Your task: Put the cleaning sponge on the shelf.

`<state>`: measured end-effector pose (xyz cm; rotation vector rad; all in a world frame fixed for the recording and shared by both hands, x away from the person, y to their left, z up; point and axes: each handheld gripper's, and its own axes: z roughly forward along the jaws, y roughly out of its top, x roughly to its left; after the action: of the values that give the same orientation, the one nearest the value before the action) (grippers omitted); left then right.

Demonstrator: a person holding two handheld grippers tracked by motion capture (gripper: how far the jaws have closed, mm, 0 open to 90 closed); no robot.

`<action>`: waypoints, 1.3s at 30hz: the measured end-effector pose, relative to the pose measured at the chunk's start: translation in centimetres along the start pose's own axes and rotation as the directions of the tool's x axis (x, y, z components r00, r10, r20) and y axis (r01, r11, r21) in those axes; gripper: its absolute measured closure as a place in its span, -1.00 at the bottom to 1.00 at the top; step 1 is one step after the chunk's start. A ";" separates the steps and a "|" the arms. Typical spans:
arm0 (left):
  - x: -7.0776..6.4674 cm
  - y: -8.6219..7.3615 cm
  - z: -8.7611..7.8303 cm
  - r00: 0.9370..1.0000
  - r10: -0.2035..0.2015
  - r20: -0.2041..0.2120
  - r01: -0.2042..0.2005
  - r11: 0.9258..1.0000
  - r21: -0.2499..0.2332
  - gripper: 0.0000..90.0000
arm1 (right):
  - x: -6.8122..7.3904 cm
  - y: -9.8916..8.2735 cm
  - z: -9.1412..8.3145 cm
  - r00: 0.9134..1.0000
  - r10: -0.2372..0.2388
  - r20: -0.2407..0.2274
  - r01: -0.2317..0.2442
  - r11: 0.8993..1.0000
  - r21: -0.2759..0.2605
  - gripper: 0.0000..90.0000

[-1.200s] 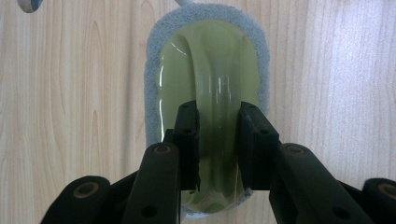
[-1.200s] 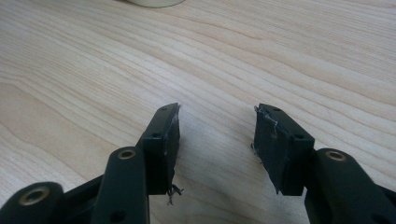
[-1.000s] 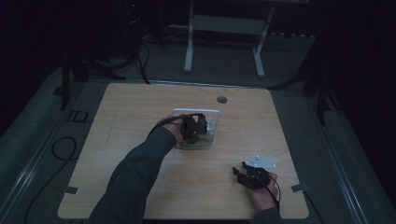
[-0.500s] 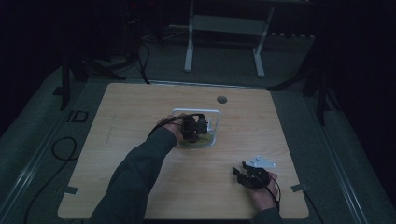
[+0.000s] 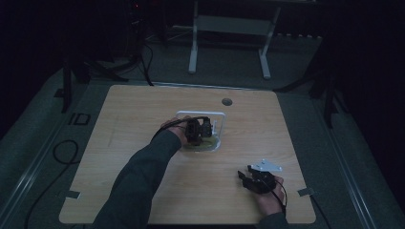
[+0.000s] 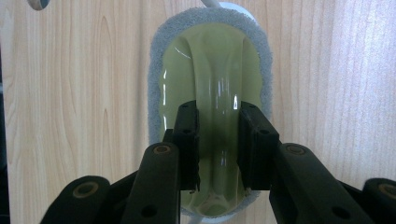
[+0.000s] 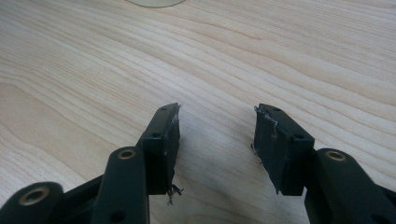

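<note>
Sponge handle (image 6: 217, 121), glossy green, sits pinched between the left gripper (image 6: 217, 140) jaws; right gripper (image 7: 217, 135) jaws spread over bare surface (image 7: 280, 56).

A pale green scrubber (image 6: 212, 88), grey-fringed, lies flat on the wooden table (image 6: 74, 93).

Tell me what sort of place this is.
Probably a lab or studio set up for recording handling tasks, not a home. A lone wooden table stands on grey carpet in a darkened room, with equipment stands and cables around it, and a person works with a hand-held left gripper there.
</note>
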<state>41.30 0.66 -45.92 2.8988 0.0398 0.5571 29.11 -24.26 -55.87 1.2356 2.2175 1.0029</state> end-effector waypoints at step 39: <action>-0.2 0.0 0.2 0.990 -0.075 -0.120 0.077 0.997 0.007 0.26 | 0.0 0.0 0.0 1.000 -0.002 -0.001 0.002 1.000 0.000 0.11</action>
<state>41.13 0.63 -46.18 2.8572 0.1704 0.7189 29.11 -24.27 -55.87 1.2328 2.2192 1.0020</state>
